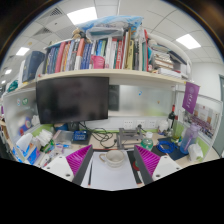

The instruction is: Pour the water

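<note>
The gripper (113, 160) hung above a cluttered desk (110, 172), its pink-padded fingers (79, 160) spread apart and holding nothing. A small white cup (113, 156) (its contents impossible to make out) sat on the desk between them. Behind the cup stood a dark monitor (72, 98), under a bookshelf (105, 55) crammed with volumes.
</note>
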`<move>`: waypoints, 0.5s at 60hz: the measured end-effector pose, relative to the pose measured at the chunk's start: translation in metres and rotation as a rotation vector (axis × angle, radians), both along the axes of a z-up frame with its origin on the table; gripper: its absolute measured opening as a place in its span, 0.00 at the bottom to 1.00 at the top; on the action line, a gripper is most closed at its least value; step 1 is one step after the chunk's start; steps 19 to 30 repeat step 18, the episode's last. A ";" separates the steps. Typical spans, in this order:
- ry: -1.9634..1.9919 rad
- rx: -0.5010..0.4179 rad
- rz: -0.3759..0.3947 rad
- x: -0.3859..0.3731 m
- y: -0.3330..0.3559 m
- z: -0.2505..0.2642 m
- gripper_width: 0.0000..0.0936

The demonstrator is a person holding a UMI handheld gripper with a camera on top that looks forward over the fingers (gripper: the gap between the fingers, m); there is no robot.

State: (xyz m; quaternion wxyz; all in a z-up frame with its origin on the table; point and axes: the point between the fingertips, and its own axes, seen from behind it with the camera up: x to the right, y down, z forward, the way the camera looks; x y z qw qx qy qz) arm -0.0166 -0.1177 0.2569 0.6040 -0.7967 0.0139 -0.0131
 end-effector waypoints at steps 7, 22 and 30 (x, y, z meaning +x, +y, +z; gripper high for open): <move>0.018 0.012 -0.002 -0.015 -0.005 0.011 0.92; 0.031 -0.001 0.007 -0.034 -0.009 0.010 0.92; 0.031 -0.001 0.007 -0.034 -0.009 0.010 0.92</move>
